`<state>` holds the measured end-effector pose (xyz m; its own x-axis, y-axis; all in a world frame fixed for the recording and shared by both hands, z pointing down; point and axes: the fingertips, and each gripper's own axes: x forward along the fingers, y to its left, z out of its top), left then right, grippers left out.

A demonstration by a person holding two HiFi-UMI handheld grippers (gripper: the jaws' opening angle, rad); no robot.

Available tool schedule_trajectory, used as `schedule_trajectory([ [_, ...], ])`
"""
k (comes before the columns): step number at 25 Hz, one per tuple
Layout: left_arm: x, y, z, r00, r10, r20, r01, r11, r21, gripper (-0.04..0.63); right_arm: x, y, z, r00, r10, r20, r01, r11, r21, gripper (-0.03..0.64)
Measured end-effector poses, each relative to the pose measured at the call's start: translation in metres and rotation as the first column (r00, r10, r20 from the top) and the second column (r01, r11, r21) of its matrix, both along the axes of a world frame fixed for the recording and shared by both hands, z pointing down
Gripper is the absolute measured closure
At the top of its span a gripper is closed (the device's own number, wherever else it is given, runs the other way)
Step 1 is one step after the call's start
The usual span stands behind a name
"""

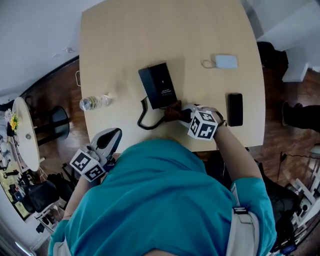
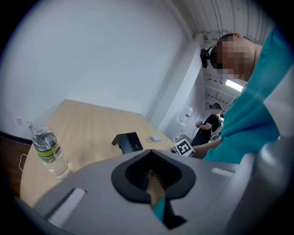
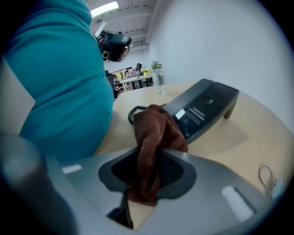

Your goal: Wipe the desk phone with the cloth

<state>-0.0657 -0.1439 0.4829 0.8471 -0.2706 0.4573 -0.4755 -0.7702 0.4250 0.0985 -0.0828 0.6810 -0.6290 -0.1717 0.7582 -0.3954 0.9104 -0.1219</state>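
Bright, even indoor light; ceiling lamp (image 3: 104,8) glares. Soft shadows on worktop (image 1: 120,45). Gripper views fisheye-warped, dark-cornered; left gripper (image 2: 154,186) close-up apparently defocused.

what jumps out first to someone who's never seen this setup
The brown cloth bunched in the right gripper stands out first, at the near end of the black desk phone in the middle of the table. The left gripper is shut and empty off the near edge, and a water bottle stands at the left.
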Motion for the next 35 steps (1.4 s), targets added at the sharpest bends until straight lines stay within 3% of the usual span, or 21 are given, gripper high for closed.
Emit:
schedule_trajectory([
  [3, -0.004, -0.001, -0.005, 1.000, 0.009, -0.027, -0.008, 1.000, 0.014, 0.591, -0.035, 0.000, -0.011, 0.999, -0.043, -0.017, 0.043, 0.999, 0.016, 0.508],
  [7, -0.014, 0.002, -0.002, 0.998, -0.005, -0.056, 0.006, 1.000, 0.013, 0.591, -0.081, -0.025, 0.006, 0.976, -0.119, -0.185, 0.136, 0.987, 0.083, 0.508],
  [10, -0.023, 0.006, 0.001, 0.997, -0.028, -0.070, 0.029, 0.999, 0.015, 0.591, -0.092, -0.039, 0.017, 0.944, -0.165, -0.284, 0.199, 0.975, 0.096, 0.508],
  [13, -0.031, 0.007, 0.002, 0.995, -0.053, -0.083, 0.054, 0.998, 0.010, 0.591, -0.086, -0.038, 0.018, 0.934, -0.184, -0.306, 0.218, 0.973, 0.081, 0.508],
  [20, -0.037, 0.006, 0.001, 0.992, -0.076, -0.100, 0.077, 0.997, 0.007, 0.591, -0.037, -0.029, 0.017, 0.914, -0.160, -0.373, 0.193, 0.980, 0.055, 0.508],
  [25, -0.023, 0.007, -0.002, 0.993, -0.053, -0.105, 0.056, 0.998, 0.017, 0.591, 0.017, -0.024, 0.026, 0.863, -0.173, -0.474, 0.213, 0.976, 0.033, 0.508],
  [29, -0.004, 0.008, -0.008, 0.993, -0.047, -0.112, 0.051, 0.998, 0.031, 0.591, 0.079, -0.033, 0.023, 0.846, -0.069, -0.529, 0.115, 0.992, 0.054, 0.508],
  [32, 0.015, 0.019, -0.011, 0.992, -0.049, -0.119, 0.054, 0.998, 0.036, 0.591, 0.117, -0.039, -0.002, 0.860, 0.018, -0.510, 0.038, 0.994, 0.099, 0.508],
  [35, 0.028, 0.032, -0.014, 0.991, -0.058, -0.124, 0.065, 0.996, 0.053, 0.591, 0.116, -0.038, -0.050, 0.944, 0.075, -0.320, -0.033, 0.990, 0.135, 0.508],
])
